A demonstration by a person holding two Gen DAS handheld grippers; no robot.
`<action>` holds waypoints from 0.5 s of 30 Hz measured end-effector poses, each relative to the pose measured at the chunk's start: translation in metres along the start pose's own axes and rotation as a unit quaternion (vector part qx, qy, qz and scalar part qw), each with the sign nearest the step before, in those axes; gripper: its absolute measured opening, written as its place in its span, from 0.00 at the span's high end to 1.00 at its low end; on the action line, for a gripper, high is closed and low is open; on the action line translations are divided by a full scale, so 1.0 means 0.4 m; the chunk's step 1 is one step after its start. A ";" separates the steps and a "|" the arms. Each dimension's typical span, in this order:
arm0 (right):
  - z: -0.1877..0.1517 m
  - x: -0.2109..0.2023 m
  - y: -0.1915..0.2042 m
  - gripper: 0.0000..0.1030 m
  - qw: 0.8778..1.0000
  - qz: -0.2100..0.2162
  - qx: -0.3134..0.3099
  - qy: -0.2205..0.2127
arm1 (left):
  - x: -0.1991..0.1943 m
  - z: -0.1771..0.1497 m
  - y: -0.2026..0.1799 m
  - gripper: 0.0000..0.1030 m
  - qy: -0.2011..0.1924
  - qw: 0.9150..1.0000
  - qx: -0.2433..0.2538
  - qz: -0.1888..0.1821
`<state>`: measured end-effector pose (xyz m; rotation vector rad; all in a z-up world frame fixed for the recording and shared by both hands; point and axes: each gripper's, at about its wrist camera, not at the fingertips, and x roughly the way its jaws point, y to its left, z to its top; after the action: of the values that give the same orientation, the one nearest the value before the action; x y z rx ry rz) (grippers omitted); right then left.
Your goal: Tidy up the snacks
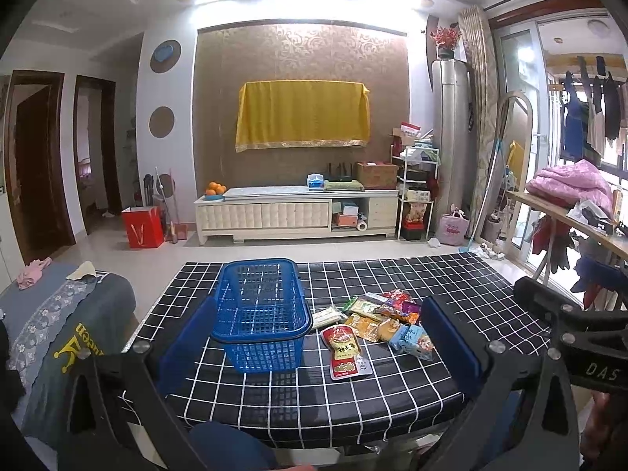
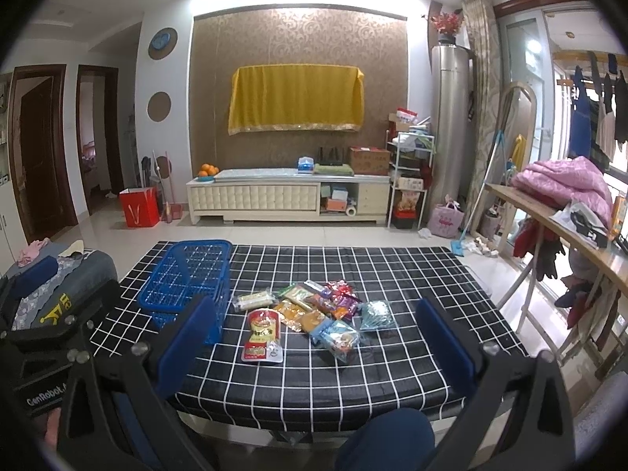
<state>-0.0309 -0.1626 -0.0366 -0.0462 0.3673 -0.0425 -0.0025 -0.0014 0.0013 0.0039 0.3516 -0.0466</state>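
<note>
Both your left gripper and right gripper hang wide apart, holding nothing, above the checked table, snack packets heaped just right of the empty blue basket; overlapping slick packets could slip or drag neighbours.

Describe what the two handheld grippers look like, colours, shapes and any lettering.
Both match: the left gripper and right gripper each have two flat rectangular blue pads on black angular finger frames with triangular cut-outs and round silver bolts. In the left wrist view the right unit's black body reads "DAS" in white; in the right wrist view the left unit's body reads "GenRobot". No cables are visible.
</note>
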 end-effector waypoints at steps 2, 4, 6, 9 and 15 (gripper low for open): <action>0.000 -0.001 -0.001 0.00 1.000 0.000 0.000 0.001 | -0.001 0.001 0.002 0.00 -0.001 1.000 -0.001 -0.002; 0.000 -0.001 -0.002 0.00 1.000 0.000 -0.001 0.003 | 0.000 0.002 0.006 0.00 -0.001 1.000 -0.001 -0.002; -0.002 -0.002 -0.002 0.00 1.000 -0.001 -0.002 0.004 | 0.001 0.002 0.006 0.00 -0.001 1.000 0.000 -0.002; -0.003 -0.004 -0.001 0.00 1.000 0.000 -0.003 0.007 | 0.001 0.002 0.005 0.00 -0.002 1.000 0.003 0.000; 0.001 -0.007 0.008 0.00 1.000 -0.001 -0.006 0.007 | 0.005 -0.001 0.009 0.00 0.001 1.000 -0.001 -0.004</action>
<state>-0.0332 -0.1593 -0.0356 -0.0588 0.3816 -0.0416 -0.0006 0.0021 0.0002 0.0007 0.3534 -0.0540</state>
